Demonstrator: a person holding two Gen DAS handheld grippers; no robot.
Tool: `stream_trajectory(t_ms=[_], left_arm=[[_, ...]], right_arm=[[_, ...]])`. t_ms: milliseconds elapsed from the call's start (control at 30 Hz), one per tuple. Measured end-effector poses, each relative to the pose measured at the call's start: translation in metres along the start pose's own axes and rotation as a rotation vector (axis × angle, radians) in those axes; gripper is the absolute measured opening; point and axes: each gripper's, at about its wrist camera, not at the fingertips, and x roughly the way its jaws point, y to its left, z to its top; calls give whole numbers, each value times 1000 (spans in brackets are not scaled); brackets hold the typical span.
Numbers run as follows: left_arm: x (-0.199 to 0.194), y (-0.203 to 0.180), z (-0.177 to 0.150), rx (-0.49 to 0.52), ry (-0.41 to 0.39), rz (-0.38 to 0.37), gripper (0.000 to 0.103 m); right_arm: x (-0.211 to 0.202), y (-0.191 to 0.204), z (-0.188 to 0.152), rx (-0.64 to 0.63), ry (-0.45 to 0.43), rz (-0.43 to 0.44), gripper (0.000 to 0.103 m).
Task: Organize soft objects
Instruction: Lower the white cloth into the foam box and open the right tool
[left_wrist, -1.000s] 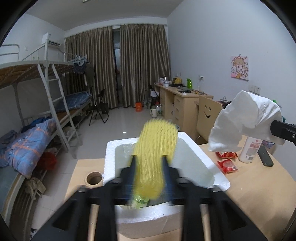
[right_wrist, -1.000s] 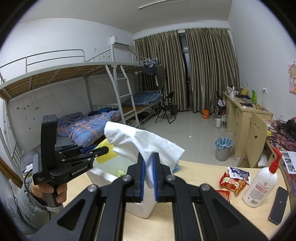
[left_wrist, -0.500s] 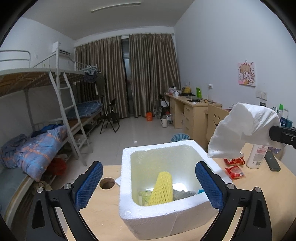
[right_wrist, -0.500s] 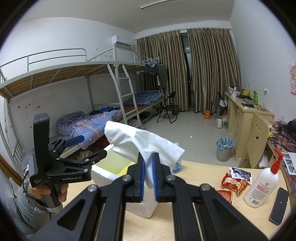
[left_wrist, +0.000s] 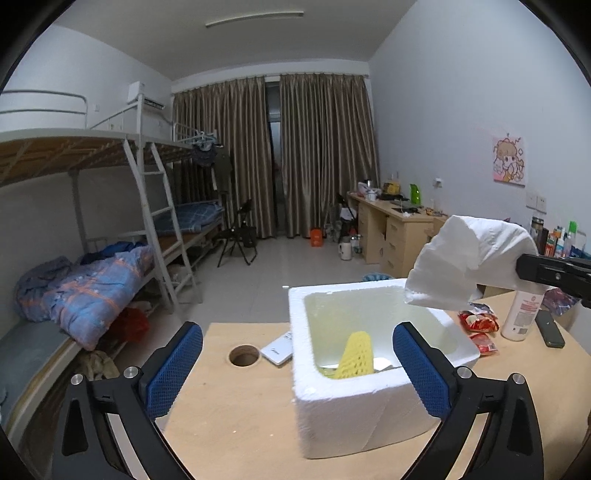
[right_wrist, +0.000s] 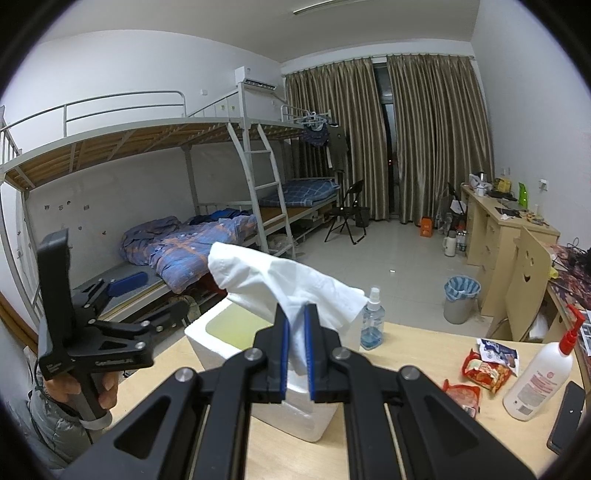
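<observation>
One yellow foam net (left_wrist: 355, 355), one white tissue (right_wrist: 284, 284)

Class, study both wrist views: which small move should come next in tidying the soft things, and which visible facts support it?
Probably carry the right gripper forward over the foam box and let go. It is shut on the white tissue, the yellow foam net already lies inside, and the left gripper is open and empty beside the box.

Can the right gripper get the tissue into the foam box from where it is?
Probably yes. The right gripper holds the tissue just above the foam box, whose top is open; the left gripper has empty, wide jaws.
</observation>
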Motion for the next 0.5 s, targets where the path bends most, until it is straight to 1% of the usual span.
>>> stream_trajectory(t_ms=[200, 500], left_arm=[[-14, 12, -1, 2, -23, 25, 103], [-19, 27, -3, -16, -23, 46, 103]], right_arm=[[9, 9, 2, -12, 8, 11, 11], [27, 18, 7, -20, 34, 25, 10]])
